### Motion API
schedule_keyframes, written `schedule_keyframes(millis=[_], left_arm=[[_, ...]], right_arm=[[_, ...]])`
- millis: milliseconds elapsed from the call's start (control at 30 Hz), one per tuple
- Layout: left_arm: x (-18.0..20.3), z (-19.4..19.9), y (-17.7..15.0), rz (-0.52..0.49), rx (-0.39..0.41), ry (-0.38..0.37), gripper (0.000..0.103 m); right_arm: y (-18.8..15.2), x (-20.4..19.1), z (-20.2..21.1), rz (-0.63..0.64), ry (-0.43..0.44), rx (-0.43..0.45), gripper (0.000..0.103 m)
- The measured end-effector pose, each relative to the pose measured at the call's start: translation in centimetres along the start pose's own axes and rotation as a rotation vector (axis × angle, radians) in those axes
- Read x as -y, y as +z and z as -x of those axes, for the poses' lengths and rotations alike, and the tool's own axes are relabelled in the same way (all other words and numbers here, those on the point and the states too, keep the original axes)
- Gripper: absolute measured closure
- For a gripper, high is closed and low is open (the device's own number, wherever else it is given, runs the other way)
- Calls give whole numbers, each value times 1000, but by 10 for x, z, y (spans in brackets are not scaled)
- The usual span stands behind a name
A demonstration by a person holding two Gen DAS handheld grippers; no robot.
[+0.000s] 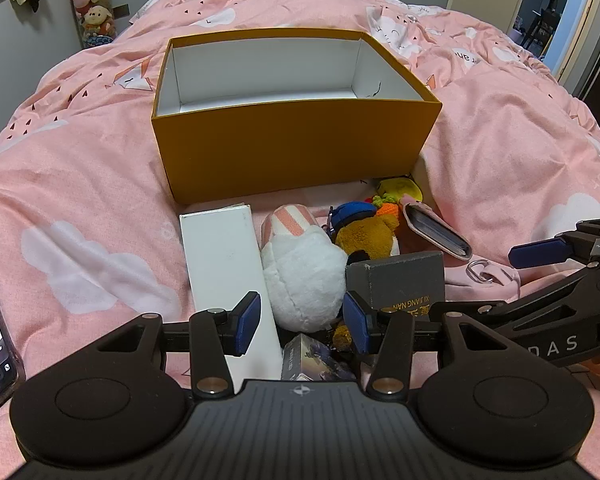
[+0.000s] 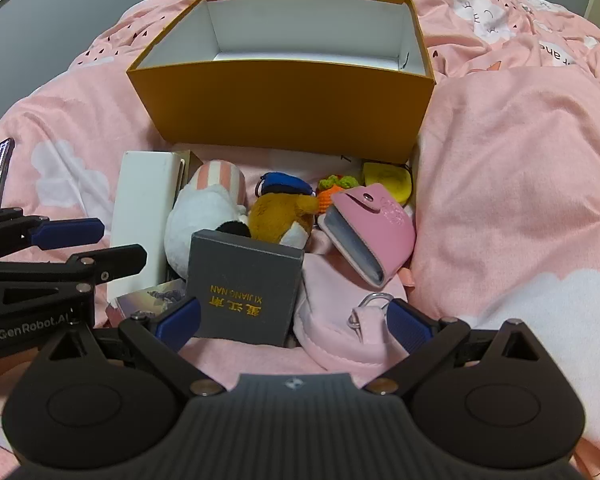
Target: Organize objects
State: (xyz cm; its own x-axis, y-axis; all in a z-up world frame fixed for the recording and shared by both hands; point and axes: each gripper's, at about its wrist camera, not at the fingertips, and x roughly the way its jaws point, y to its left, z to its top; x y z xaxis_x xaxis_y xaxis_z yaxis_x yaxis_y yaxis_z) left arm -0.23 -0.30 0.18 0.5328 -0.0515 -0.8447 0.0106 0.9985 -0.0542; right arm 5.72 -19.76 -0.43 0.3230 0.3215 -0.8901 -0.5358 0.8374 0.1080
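probably light and squashy, the white plush toy [image 1: 304, 276] lies among clutter before the empty yellow box [image 1: 292, 152], best pinched across its belly by the half-open, empty left gripper [image 1: 300, 320], while the right gripper [image 2: 296, 320] gapes wide, empty.

Home bedroom (pink duvet [image 1: 100, 168])

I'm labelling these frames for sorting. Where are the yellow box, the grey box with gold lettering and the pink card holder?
yellow box [image 1: 292, 148]: left wrist view, on its near outer wall.
grey box [image 2: 240, 280]: right wrist view, on its lid above the lettering.
pink card holder [image 2: 384, 220]: right wrist view, on its pink cover.
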Motion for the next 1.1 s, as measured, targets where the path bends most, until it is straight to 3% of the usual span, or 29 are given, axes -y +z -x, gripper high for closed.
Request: schedule_keyframes(millis=[1100], left_arm=[[0,0,0,2,0,5,46]], right_arm=[[-4,-3,0,-2,2,-8,4]])
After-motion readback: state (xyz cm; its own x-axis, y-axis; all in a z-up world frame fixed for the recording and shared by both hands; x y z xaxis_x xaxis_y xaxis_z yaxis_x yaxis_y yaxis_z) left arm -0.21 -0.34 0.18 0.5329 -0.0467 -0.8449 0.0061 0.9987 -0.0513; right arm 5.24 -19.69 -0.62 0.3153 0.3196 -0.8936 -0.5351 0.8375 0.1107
